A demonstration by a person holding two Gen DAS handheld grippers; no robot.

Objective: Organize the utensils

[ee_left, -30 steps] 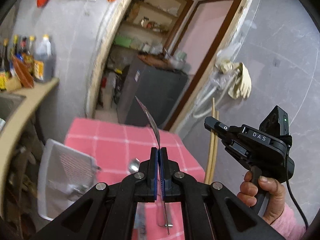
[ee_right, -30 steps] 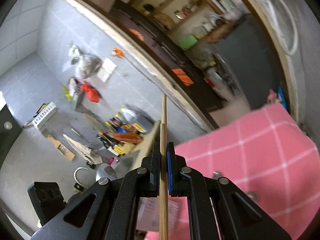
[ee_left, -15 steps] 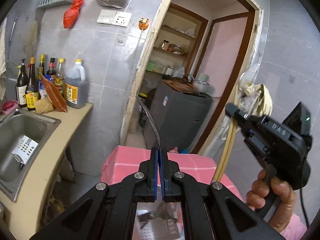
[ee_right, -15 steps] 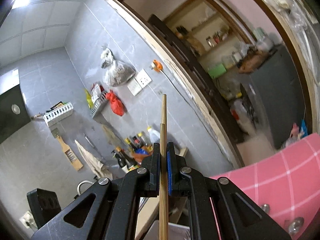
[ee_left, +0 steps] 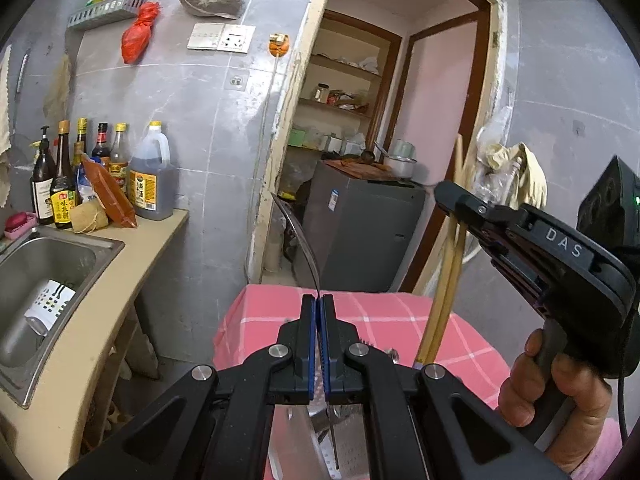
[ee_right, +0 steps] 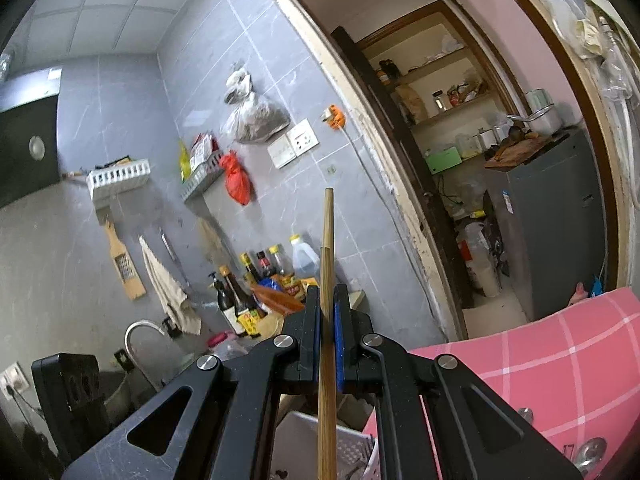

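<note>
My left gripper (ee_left: pixel 319 300) is shut on a thin metal utensil (ee_left: pixel 298 236), which curves up and to the left from the pads; its lower end hangs below the jaws. To the right in the left wrist view, a hand holds my right gripper (ee_left: pixel 450 196), shut on a pair of wooden chopsticks (ee_left: pixel 448 264) that stand almost upright. In the right wrist view the chopsticks (ee_right: pixel 328 232) rise straight out of the shut right gripper (ee_right: pixel 328 308). A white slotted basket (ee_right: pixel 354 452) lies just below it.
The pink checked tablecloth (ee_left: pixel 260 316) covers a table below both grippers, with loose metal utensils (ee_right: pixel 588 450) on it. A counter with a steel sink (ee_left: pixel 48 264) and bottles (ee_left: pixel 148 176) runs along the left. Ahead is a doorway with a grey appliance (ee_left: pixel 360 232).
Both views have swung up from the table toward the wall and doorway. The right gripper with the chopsticks has come nearer and higher in the left wrist view. Both grips are unchanged.
</note>
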